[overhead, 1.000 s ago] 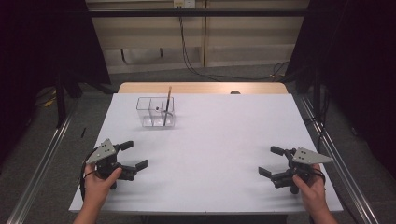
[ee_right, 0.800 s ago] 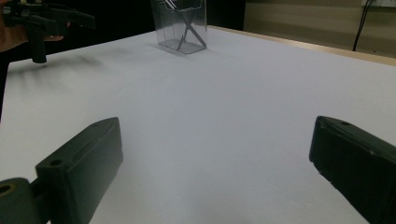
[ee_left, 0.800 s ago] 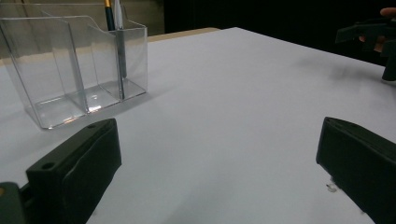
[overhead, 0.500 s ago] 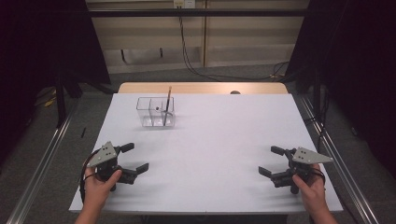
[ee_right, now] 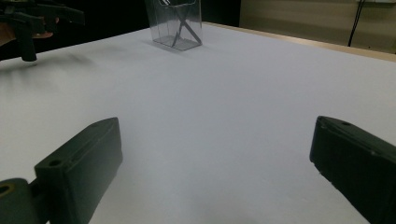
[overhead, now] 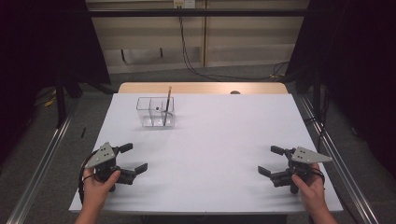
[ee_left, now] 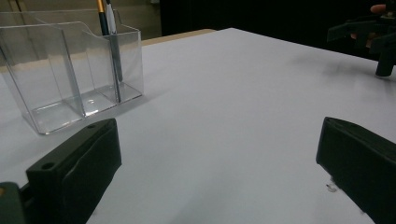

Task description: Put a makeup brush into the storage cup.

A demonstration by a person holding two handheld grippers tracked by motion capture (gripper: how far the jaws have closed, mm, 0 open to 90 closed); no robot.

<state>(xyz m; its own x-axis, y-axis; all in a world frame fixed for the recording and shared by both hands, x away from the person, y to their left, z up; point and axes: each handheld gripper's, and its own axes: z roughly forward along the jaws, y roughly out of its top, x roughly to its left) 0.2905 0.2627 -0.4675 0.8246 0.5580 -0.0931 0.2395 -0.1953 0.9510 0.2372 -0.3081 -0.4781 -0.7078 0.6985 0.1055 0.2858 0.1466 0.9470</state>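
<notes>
A clear plastic holder (overhead: 156, 112) with two compartments stands on the white table (overhead: 219, 135) at the back left. A pen (overhead: 166, 105) leans upright in its right compartment; the left gripper view shows the holder (ee_left: 70, 74) and two pens (ee_left: 109, 42) close together there. My left gripper (overhead: 132, 157) is held low over the near left of the table, open and empty. My right gripper (overhead: 272, 160) is at the near right, also open and empty. The right gripper view has the holder (ee_right: 176, 25) far off and the left gripper (ee_right: 35, 21) at its upper left.
A wooden strip (overhead: 201, 87) borders the table's far edge, with a small dark object (overhead: 235, 92) on it. Metal rails (overhead: 42, 158) run along both sides of the table. Cables (overhead: 196, 60) hang against the back wall.
The left gripper has shifted slightly toward the near edge. The right gripper has barely moved.
</notes>
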